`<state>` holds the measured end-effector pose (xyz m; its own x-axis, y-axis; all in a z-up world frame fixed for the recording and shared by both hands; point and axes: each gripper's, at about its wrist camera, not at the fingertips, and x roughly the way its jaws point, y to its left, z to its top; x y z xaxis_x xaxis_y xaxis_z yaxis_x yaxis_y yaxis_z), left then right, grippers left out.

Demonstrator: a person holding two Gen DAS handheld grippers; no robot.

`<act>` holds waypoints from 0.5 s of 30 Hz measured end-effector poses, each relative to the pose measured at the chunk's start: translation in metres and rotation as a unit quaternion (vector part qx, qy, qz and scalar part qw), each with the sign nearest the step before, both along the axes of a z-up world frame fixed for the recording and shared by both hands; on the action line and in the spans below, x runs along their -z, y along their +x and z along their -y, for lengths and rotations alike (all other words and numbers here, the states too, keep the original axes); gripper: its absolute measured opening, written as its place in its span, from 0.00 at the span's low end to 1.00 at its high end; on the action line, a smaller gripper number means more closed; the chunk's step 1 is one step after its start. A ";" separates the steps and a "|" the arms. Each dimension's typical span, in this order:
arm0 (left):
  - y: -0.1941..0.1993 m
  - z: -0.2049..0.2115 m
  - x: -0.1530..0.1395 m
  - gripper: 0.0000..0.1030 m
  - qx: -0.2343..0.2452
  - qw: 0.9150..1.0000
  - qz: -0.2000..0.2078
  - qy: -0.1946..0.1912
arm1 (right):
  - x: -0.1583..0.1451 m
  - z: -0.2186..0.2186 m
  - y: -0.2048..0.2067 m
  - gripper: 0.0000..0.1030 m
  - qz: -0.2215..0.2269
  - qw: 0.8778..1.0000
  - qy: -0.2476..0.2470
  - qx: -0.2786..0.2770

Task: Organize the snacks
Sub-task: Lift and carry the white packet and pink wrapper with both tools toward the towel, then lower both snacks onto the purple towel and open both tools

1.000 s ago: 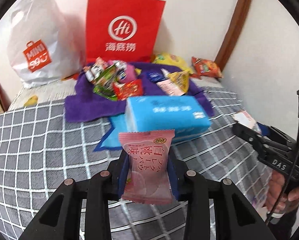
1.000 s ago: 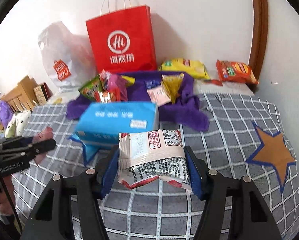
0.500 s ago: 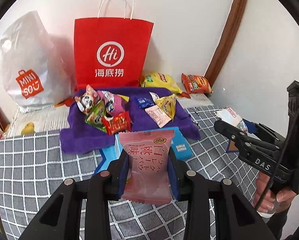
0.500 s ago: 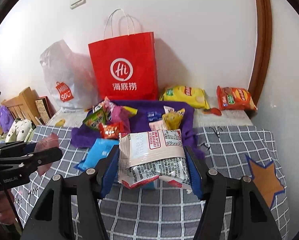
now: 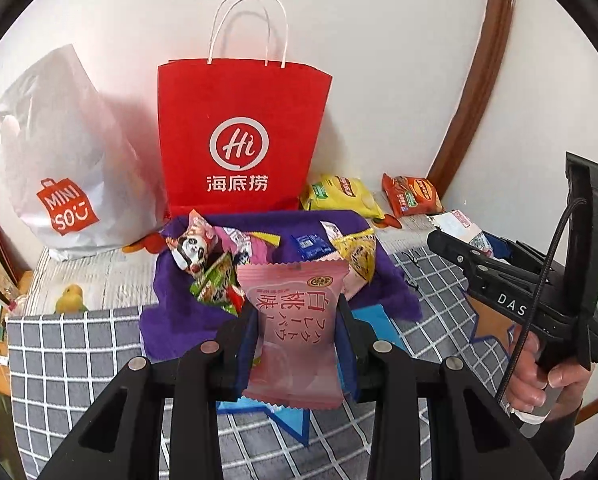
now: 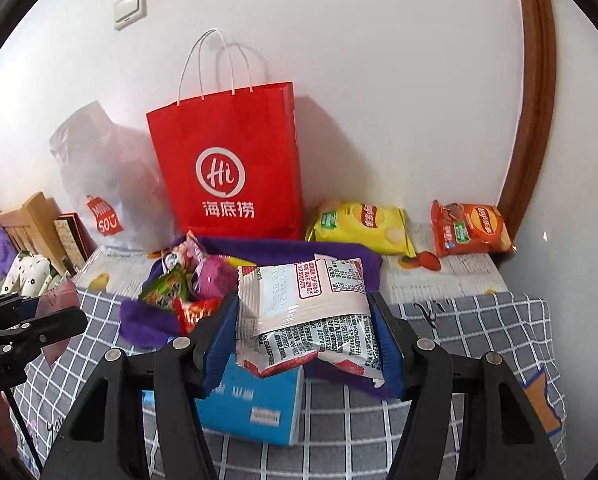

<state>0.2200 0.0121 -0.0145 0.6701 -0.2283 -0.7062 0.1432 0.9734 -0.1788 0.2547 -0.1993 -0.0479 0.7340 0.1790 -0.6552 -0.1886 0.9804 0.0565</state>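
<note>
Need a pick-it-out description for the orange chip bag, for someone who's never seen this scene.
Find the tall red paper bag with white handles standing against the white wall. To its right, two chip bags lie along the wall: a yellow chip bag, then the orange chip bag. The orange one is nearest the brown wooden door trim in the corner.

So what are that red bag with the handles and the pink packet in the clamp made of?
The red bag looks like matte paper: stiff, flat panels, sharp folded edges, and white twisted cord handles. The pink packet, clamped in the left gripper, looks like thin plastic film: slightly glossy, with crimped zigzag ends.
</note>
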 end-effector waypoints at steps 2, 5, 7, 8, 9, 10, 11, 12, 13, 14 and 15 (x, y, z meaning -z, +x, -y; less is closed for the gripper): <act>0.007 -0.001 0.000 0.33 0.001 1.000 0.000 -0.002 | 0.001 -0.003 0.008 0.60 -0.001 1.000 0.001 0.001; 0.018 -0.002 0.001 0.33 0.001 1.000 -0.001 -0.006 | 0.004 -0.005 0.020 0.60 -0.004 1.000 0.003 0.001; 0.026 -0.004 0.002 0.33 -0.001 1.000 -0.002 -0.012 | 0.004 -0.007 0.027 0.60 -0.005 1.000 0.004 0.001; 0.030 -0.005 0.002 0.33 -0.002 1.000 -0.003 -0.013 | 0.005 -0.008 0.030 0.60 -0.006 1.000 0.005 0.001; 0.034 -0.005 0.002 0.33 -0.002 1.000 -0.003 -0.015 | 0.005 -0.009 0.034 0.60 -0.006 1.000 0.004 0.000; 0.037 -0.005 0.002 0.33 -0.002 1.000 -0.003 -0.016 | 0.005 -0.010 0.037 0.60 -0.005 1.000 0.004 -0.001; 0.041 -0.006 0.002 0.33 -0.001 1.000 -0.003 -0.016 | 0.004 -0.012 0.039 0.60 -0.005 1.000 0.003 -0.002; 0.044 -0.006 0.001 0.33 -0.001 1.000 -0.003 -0.017 | 0.004 -0.013 0.042 0.60 -0.004 1.000 0.002 -0.003; 0.047 -0.006 0.001 0.33 -0.001 1.000 -0.003 -0.017 | 0.004 -0.015 0.046 0.60 -0.003 1.000 0.002 -0.004; 0.051 -0.006 0.001 0.33 -0.001 1.000 -0.002 -0.018 | 0.003 -0.016 0.049 0.60 -0.002 1.000 0.001 -0.005; 0.054 -0.007 0.000 0.33 -0.001 1.000 -0.001 -0.018 | 0.002 -0.017 0.052 0.60 -0.001 1.000 0.001 -0.006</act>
